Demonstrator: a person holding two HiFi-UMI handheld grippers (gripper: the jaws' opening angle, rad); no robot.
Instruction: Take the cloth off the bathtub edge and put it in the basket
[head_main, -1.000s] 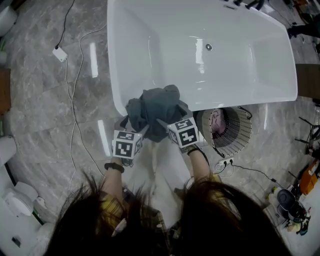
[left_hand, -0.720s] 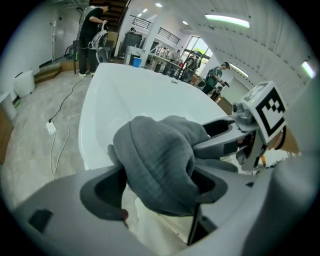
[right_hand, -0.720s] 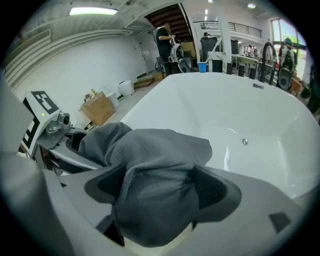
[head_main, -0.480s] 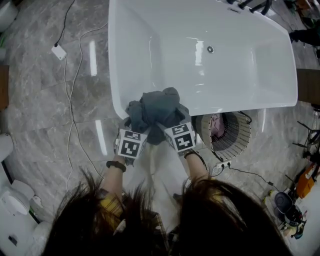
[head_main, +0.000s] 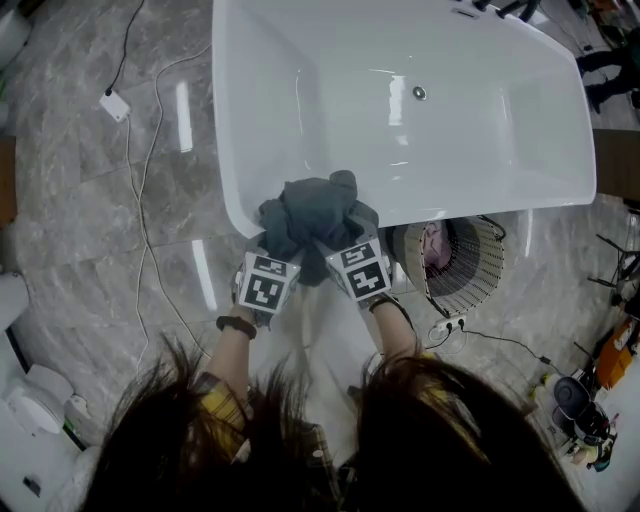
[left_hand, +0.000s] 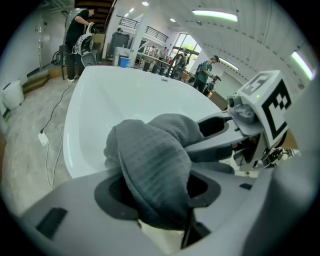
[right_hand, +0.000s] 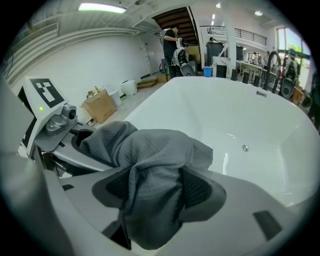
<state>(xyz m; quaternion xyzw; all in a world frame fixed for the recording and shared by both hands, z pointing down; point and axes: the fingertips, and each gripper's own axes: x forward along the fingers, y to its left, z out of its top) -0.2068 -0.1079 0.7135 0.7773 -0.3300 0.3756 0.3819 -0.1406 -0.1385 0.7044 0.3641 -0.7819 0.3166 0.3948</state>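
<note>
The dark grey cloth (head_main: 310, 215) lies bunched over the near edge of the white bathtub (head_main: 232, 200). My left gripper (head_main: 280, 245) and right gripper (head_main: 335, 242) reach into it side by side from below. In the left gripper view the cloth (left_hand: 150, 160) fills the gap of the left gripper (left_hand: 157, 192), and the right gripper (left_hand: 215, 135) shows beside it. In the right gripper view the cloth (right_hand: 155, 160) is pinched between the pads of the right gripper (right_hand: 155, 192). Both pairs of jaws have just been closing, with the cloth between them. The wire basket (head_main: 480, 270) stands on the floor to the right.
Something pink (head_main: 433, 243) lies in the basket. A power strip (head_main: 450, 327) with a cable sits on the floor by it. A white box (head_main: 113, 105) on a cable lies at the far left. The tub drain (head_main: 419, 93) is far inside. People stand in the background.
Both grippers have pushed a little further into the cloth and drawn closer together. Their jaws have narrowed around the fabric, which stays on the tub edge.
</note>
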